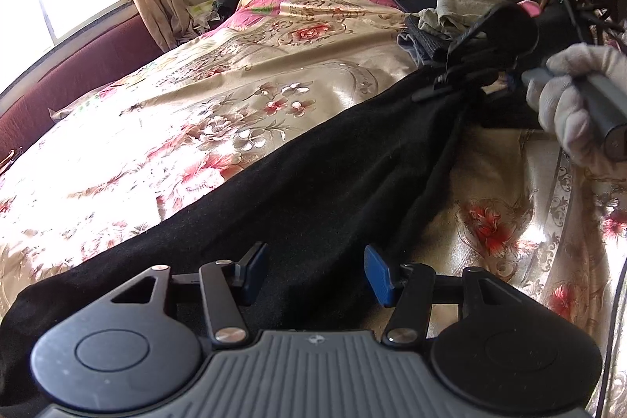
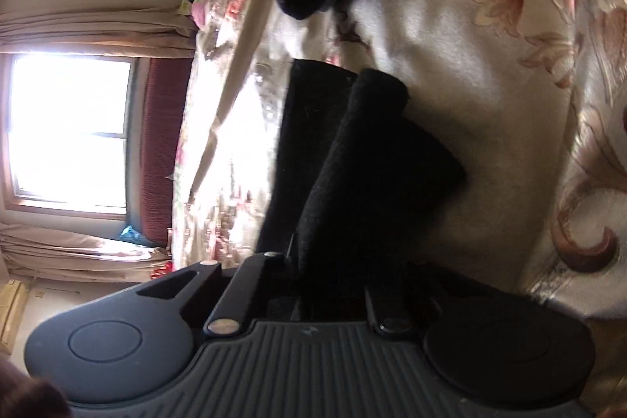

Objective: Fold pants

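Our left gripper [image 1: 315, 271] hovers with its fingers apart over the black pants [image 1: 313, 183]. Our right gripper [image 2: 333, 261] pinches a fold of them, stretched across the flowered bedspread [image 1: 196, 112].

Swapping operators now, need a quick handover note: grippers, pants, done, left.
Left gripper: jaws open, hovering over the black pants, holding nothing.
Right gripper: jaws shut on a bunched end of the pants, lifted slightly near the clothes pile.
Pants: stretched lengthwise across the floral bedspread, left gripper's end flat.
Done: one end gripped.
Left: grip the near end with the left gripper, then probably bring the ends together and smooth.
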Demonstrator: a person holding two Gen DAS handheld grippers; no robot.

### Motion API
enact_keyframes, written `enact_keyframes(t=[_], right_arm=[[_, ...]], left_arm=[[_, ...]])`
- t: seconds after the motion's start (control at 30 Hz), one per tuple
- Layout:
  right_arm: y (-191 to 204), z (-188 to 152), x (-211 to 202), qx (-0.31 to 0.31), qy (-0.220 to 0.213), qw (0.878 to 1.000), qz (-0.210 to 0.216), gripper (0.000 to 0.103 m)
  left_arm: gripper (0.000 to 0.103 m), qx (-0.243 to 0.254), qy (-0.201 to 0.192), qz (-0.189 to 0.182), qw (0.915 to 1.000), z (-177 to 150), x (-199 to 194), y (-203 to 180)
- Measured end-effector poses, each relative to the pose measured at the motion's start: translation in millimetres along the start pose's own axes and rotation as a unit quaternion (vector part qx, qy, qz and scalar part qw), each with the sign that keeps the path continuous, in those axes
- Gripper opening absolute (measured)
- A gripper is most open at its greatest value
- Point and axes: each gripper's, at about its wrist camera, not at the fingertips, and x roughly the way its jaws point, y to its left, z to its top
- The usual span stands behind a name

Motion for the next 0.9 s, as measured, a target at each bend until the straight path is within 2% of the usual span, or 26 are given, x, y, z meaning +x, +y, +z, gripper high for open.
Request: enact_keyframes(t=[0.03, 0.1, 0.13, 0.17, 0.2, 0.23, 0.27, 0.33, 0.4, 0.5, 0.57, 0.63, 0.73, 0.8, 0.9], right_arm=[[14, 1, -15, -0.024, -0.008, 0.999, 0.022, 0.009], [32, 1, -33, -0.073, -0.019, 0.997, 0.035, 0.009], [32, 1, -34, -0.091, -0.022, 0.995, 0.018, 0.008], [25, 1, -29, -0.096, -0.016, 0.995, -0.016, 0.008], [11, 4, -21, -0.076, -0.001, 0.996, -0.052, 0.008], [-6, 6, -16, -0.04, 0.014, 0.996, -0.073, 0.009], [-19, 5, -17, -0.015, 0.015, 0.997, -0.068, 0.009], [-20, 2, -24, -0.023, 0.002, 0.998, -0.051, 0.009], [-16, 0, -25, -0.037, -0.001, 0.998, -0.051, 0.009], [-18, 6, -18, -0.028, 0.008, 0.998, -0.06, 0.009], [-17, 4, -21, -0.029, 0.0, 0.998, -0.051, 0.012], [-17, 5, -19, -0.032, 0.004, 0.998, -0.053, 0.014], [-23, 11, -8, -0.02, 0.004, 0.998, -0.054, 0.013], [-19, 12, -9, 0.003, -0.002, 0.999, -0.052, 0.013], [14, 7, -21, -0.053, -0.016, 0.998, -0.036, 0.009]], left_arm=[[0.068, -0.001, -0.014, -0.005, 0.9999, 4, -5, 0], [0.069, 0.0, -0.038, -0.02, 0.9991, 12, -15, -3], [0.073, 0.002, -0.038, -0.025, 0.999, 14, -12, -6], [0.074, 0.003, -0.024, -0.029, 0.9993, 14, -3, -9], [0.073, 0.003, 0.007, -0.039, 0.9992, 13, 12, -12], [0.063, -0.001, 0.041, -0.051, 0.9979, 10, 26, -15], [0.056, -0.007, 0.062, -0.066, 0.9959, 6, 36, -18], [0.049, 0.008, 0.053, -0.073, 0.9959, 6, 29, -25], [0.049, 0.021, 0.052, -0.106, 0.9928, 6, 18, -30], [0.049, 0.047, 0.042, -0.09, 0.994, 5, 11, -35], [0.049, 0.013, 0.017, -0.09, 0.9957, 9, 4, -27], [0.056, -0.023, 0.001, -0.084, 0.9962, 11, 6, -18], [0.056, -0.033, 0.051, -0.084, 0.9947, 2, 37, -16], [0.056, -0.031, 0.041, -0.083, 0.9952, -2, 33, -17], [0.056, -0.037, 0.031, -0.1, 0.9938, -5, 15, -13]])
